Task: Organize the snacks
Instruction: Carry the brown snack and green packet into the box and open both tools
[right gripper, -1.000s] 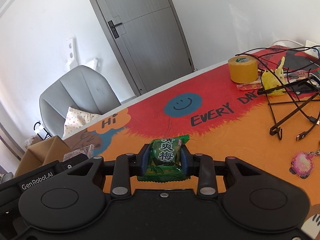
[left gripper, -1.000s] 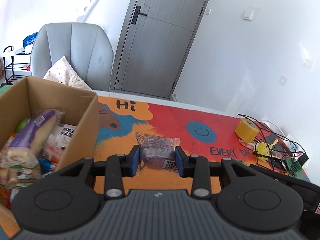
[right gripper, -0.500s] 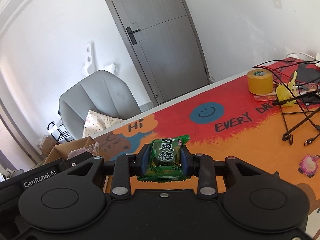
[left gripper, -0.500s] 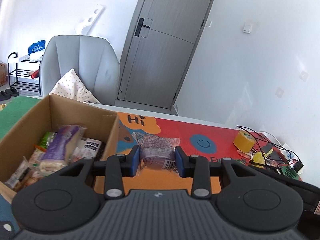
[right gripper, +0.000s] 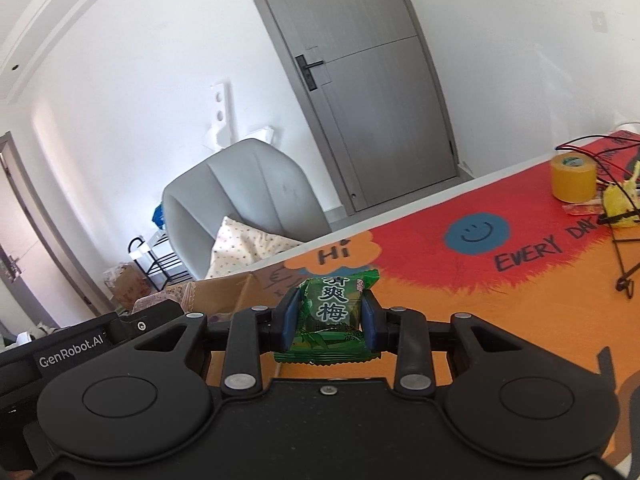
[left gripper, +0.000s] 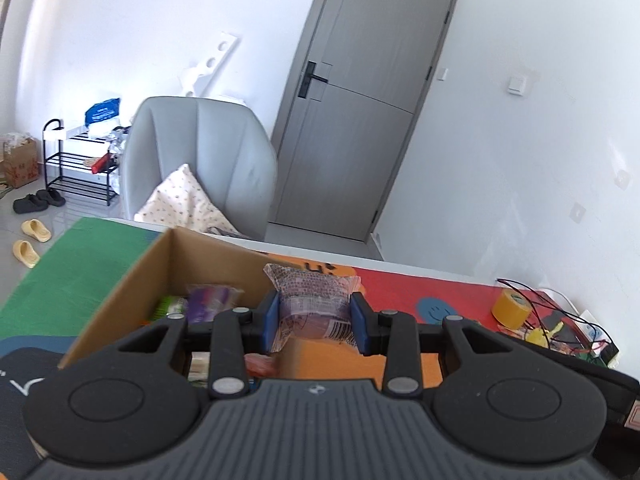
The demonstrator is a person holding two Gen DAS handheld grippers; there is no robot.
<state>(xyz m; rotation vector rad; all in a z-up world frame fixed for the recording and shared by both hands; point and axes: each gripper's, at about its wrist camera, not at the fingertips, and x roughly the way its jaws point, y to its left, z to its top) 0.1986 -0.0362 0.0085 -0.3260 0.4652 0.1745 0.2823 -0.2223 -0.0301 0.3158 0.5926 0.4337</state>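
Observation:
My left gripper [left gripper: 314,322] is shut on a clear-wrapped purple snack [left gripper: 312,304], held in the air above the right wall of an open cardboard box [left gripper: 132,280]. Inside the box lie several snacks, among them a purple packet [left gripper: 210,296]. In the right wrist view my right gripper [right gripper: 330,320] is shut on a green plum candy packet [right gripper: 330,308], raised over the orange mat [right gripper: 480,296]. The same cardboard box [right gripper: 228,292] shows just beyond it to the left, behind the other gripper's black body [right gripper: 80,344].
A yellow tape roll [right gripper: 572,178], black cables [right gripper: 616,240] and a small yellow bag sit at the mat's right end. Beyond the table's far edge stand a grey armchair [left gripper: 192,168] with a cushion, a shoe rack [left gripper: 76,164] and a grey door.
Both grippers have risen and swung left with their snacks still clamped. The box has slid toward the middle of the left wrist view, now under the purple snack.

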